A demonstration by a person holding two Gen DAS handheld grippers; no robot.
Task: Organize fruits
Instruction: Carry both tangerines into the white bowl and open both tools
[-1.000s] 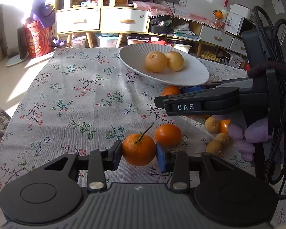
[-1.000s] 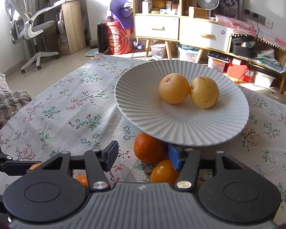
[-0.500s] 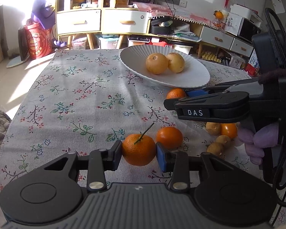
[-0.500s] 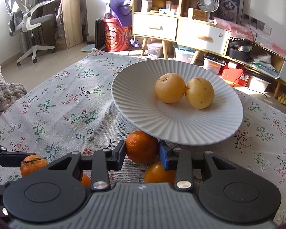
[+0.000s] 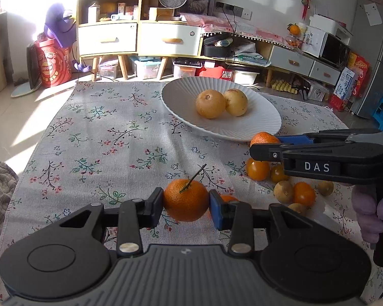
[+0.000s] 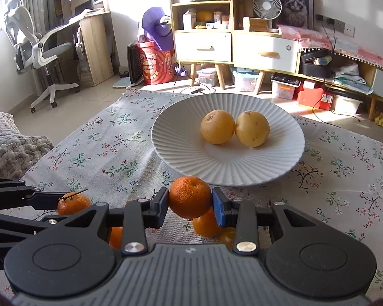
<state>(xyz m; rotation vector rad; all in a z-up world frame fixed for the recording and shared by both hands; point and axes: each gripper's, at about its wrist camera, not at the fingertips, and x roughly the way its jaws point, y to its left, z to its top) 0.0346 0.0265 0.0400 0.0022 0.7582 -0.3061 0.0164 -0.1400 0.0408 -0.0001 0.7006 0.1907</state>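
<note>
**A lived-in home, seen from my two grippers**

I am working in somebody's living room. A floral tablecloth (image 6: 94,150) covers the table. Behind it stands a wooden shelf cabinet (image 6: 204,25) with white drawers, a small white fan (image 6: 266,4) and a framed cat picture (image 6: 295,5) on top. A white office chair (image 6: 35,48) sits by a desk at the window. A microwave (image 5: 334,48) rests on a low sideboard.

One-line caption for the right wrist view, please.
Right gripper clamps a stemless mandarin before the white plate holding two yellow fruits; left gripper holds a stemmed mandarin.
</note>
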